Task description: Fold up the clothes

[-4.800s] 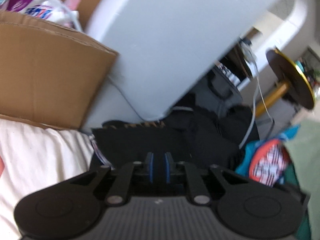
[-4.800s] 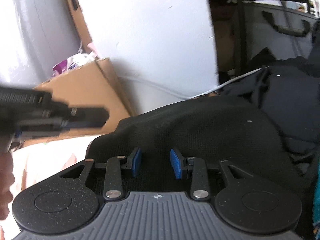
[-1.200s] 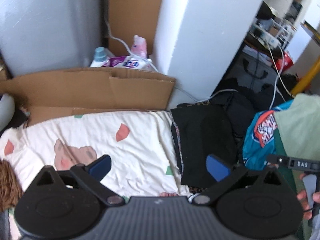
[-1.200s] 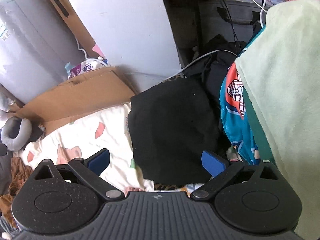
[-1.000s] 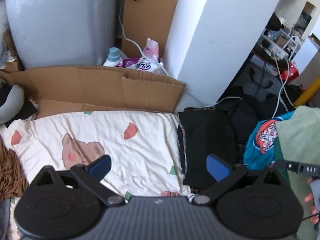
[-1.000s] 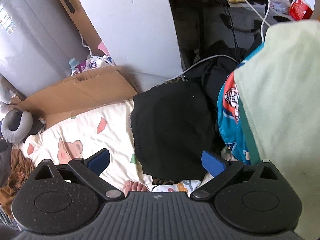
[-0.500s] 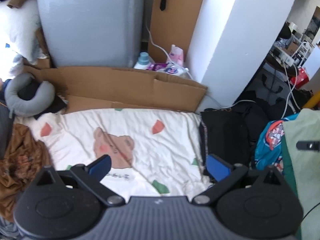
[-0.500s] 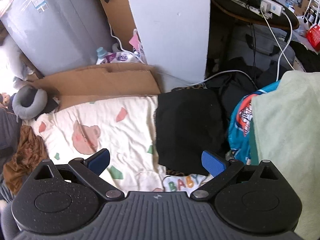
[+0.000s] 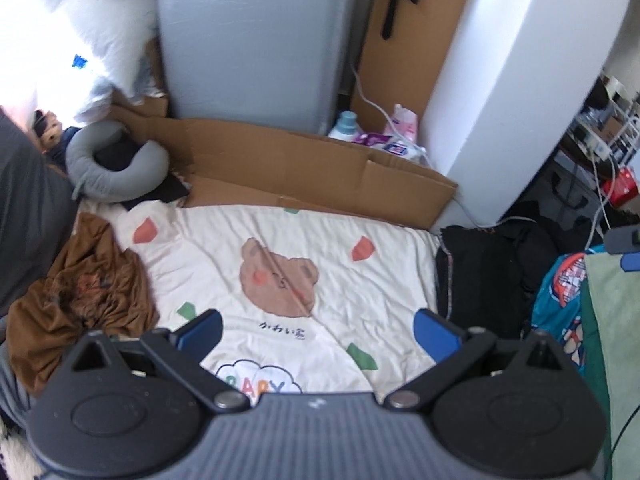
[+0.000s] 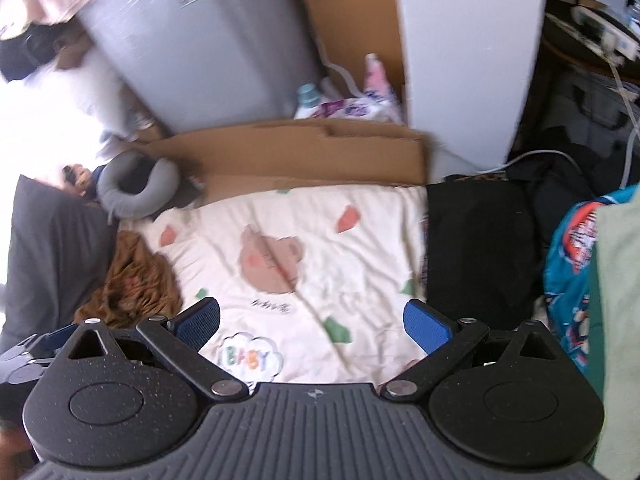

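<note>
left gripper (image 9: 318, 332): black body, blue pads | right gripper (image 10: 312, 322): same, silver pivot screws

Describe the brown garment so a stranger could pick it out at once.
Start at the cream blanket printed with a bear, spread in front of the flattened cardboard. Go to its left edge, just below the grey neck pillow: the brown garment lies there in a crumpled heap. It is the only rust-brown cloth, and unfolded, unlike the flat black garment on the blanket's right.
</note>
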